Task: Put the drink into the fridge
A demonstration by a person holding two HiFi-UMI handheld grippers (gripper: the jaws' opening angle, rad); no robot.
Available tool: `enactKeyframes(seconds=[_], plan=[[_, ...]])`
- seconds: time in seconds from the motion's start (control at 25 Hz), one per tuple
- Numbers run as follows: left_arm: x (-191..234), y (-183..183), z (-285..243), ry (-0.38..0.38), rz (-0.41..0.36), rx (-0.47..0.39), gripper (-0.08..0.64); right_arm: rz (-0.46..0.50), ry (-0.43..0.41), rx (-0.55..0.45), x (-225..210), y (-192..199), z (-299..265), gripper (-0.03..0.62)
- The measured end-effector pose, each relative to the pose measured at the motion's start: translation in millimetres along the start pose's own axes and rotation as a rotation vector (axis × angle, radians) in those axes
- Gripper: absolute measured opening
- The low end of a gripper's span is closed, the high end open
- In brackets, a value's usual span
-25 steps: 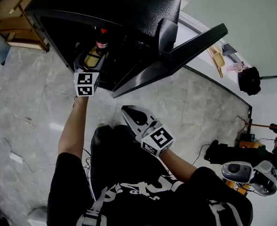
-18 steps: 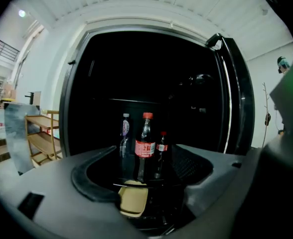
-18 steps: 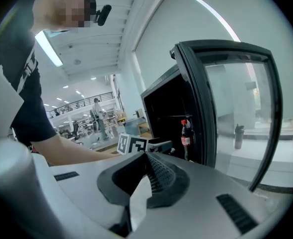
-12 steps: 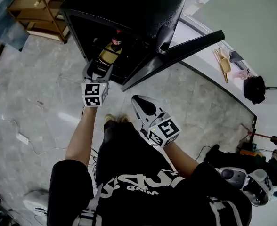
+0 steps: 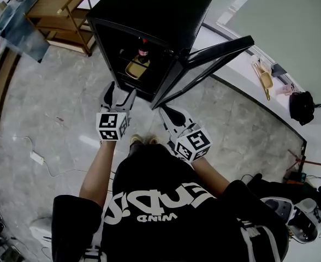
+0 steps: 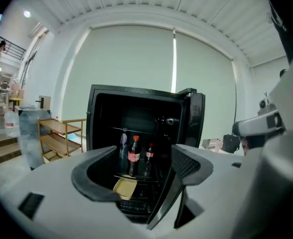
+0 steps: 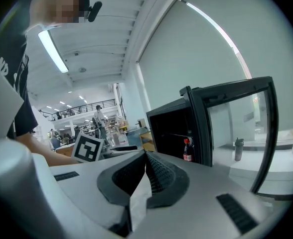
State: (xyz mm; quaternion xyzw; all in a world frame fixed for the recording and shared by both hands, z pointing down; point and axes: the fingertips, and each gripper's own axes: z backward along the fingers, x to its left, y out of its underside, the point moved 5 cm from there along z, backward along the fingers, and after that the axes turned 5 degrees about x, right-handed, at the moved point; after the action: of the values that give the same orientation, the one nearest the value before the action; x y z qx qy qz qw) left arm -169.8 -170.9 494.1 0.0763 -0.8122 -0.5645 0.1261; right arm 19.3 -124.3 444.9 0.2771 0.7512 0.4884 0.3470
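The black fridge (image 5: 160, 15) stands with its glass door (image 5: 204, 64) swung open to the right. Inside, a cola bottle (image 5: 143, 49) with a red cap stands upright on a shelf, with a yellow tray (image 5: 137, 69) in front of it. My left gripper (image 5: 119, 94) is open and empty, held back from the fridge opening. In the left gripper view the cola bottle (image 6: 133, 156) and the tray (image 6: 125, 187) show between the spread fingers of the left gripper (image 6: 144, 153). My right gripper (image 5: 168, 115) is shut on nothing, near the door's lower edge; the right gripper view shows the right gripper (image 7: 145, 156) with its jaws pressed together.
A wooden shelf rack (image 5: 62, 15) stands left of the fridge. A white ledge with a yellow dustpan (image 5: 264, 75) runs along the right. A cable and plug (image 5: 37, 157) lie on the grey tiled floor at the left. A second dark bottle shape (image 6: 149, 158) shows beside the cola.
My left gripper has drawn back out of the fridge, leaving the bottle on the shelf. The whole view has backed away, and both grippers now sit lower and closer together.
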Motion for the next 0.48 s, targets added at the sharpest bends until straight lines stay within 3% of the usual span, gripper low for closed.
enactKeyframes(seconds=[0.28,0.48], plan=[[-16,-18,43,0.025,-0.013,-0.009,0.333,0.005,0.008,-0.045,0,-11,12,0.023],[-23,-28,72,0.026,0.022,-0.026,0.333,-0.001,0.024,-0.054,-3,-14,20,0.023]])
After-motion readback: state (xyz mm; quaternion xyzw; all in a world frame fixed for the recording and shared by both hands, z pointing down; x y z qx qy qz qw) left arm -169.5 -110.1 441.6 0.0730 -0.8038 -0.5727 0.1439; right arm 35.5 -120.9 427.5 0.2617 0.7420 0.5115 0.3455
